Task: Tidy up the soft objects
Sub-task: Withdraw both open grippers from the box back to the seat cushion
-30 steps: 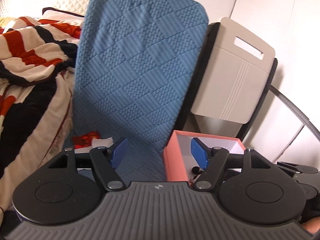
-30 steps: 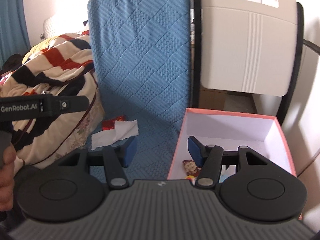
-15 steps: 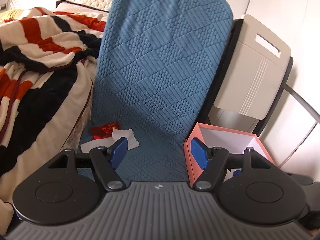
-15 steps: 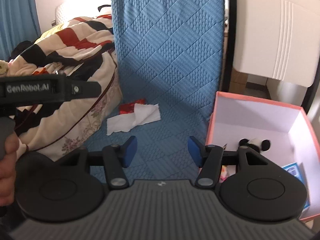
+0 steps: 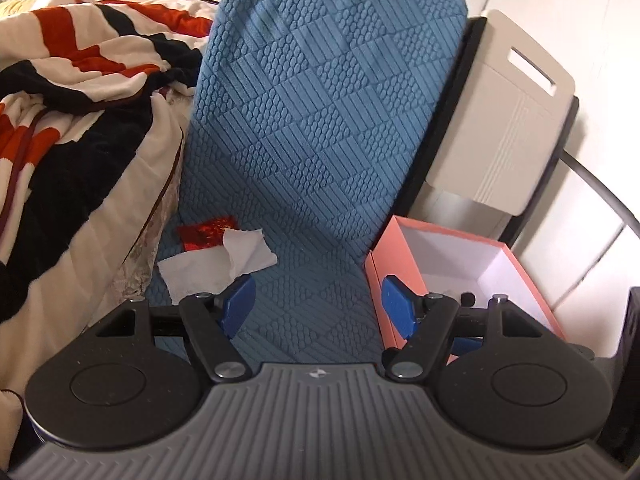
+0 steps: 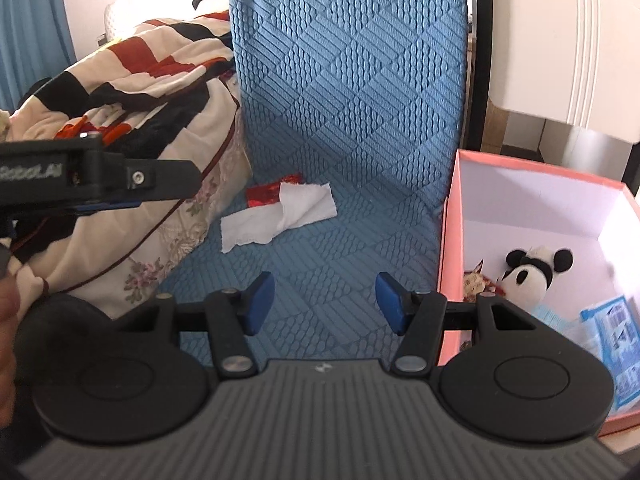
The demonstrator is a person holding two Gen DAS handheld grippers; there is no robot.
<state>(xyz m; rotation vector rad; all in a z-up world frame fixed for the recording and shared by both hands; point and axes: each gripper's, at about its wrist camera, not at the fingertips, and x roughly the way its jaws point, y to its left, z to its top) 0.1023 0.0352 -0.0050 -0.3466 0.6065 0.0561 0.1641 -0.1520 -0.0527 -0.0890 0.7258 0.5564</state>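
A crumpled white tissue (image 6: 276, 216) lies on the blue quilted mat (image 6: 344, 128), long axis slanting toward the mat's far edge, overlapping a red foil wrapper (image 6: 264, 194). Bare mat separates it from the pink cardboard box (image 6: 450, 248) holding a panda plush (image 6: 528, 272). The left hand-held gripper (image 5: 316, 306) and right hand-held gripper (image 6: 324, 300) both gape, empty.

White tissue (image 6: 276, 216) crumpled on blue mat, overlapping red wrapper (image 6: 267, 194), panda plush (image 6: 532, 274) inside pink box (image 6: 450, 248)
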